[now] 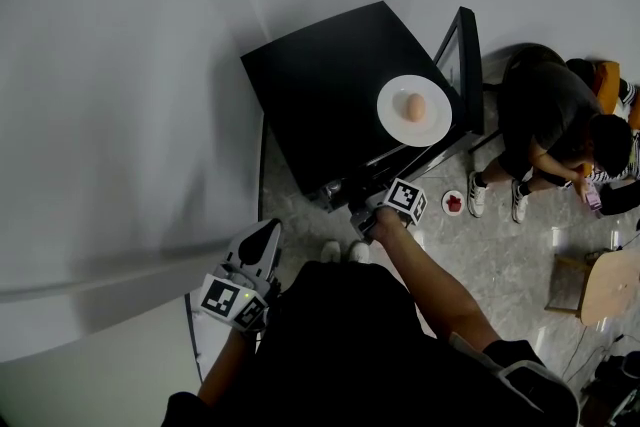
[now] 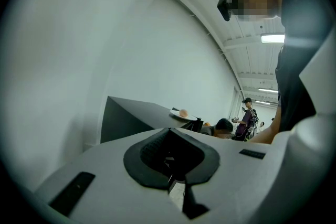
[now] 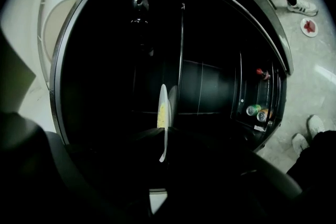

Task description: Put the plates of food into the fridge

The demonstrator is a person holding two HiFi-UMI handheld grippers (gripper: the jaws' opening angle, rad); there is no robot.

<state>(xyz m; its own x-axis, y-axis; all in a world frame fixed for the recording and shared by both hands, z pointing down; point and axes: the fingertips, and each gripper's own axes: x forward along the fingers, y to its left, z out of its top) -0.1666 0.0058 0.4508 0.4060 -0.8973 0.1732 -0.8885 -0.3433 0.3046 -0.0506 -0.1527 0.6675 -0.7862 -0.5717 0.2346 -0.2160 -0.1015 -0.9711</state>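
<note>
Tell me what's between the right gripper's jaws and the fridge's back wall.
A plate of yellow food: the right gripper clamps it edge-on, and it reaches into the fridge. The right gripper view shows this.

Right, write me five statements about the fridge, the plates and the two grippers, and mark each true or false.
1. A white plate with a round pale-orange food sits on top of the black fridge. True.
2. The right gripper is empty. False: it is shut on a plate of yellow food, held edge-on at the fridge's dark interior.
3. The fridge door is closed. False: it stands open, with cans on its shelf.
4. A small plate with red food lies on the floor. True.
5. The left gripper holds a plate. False: nothing is between its jaws.
</note>
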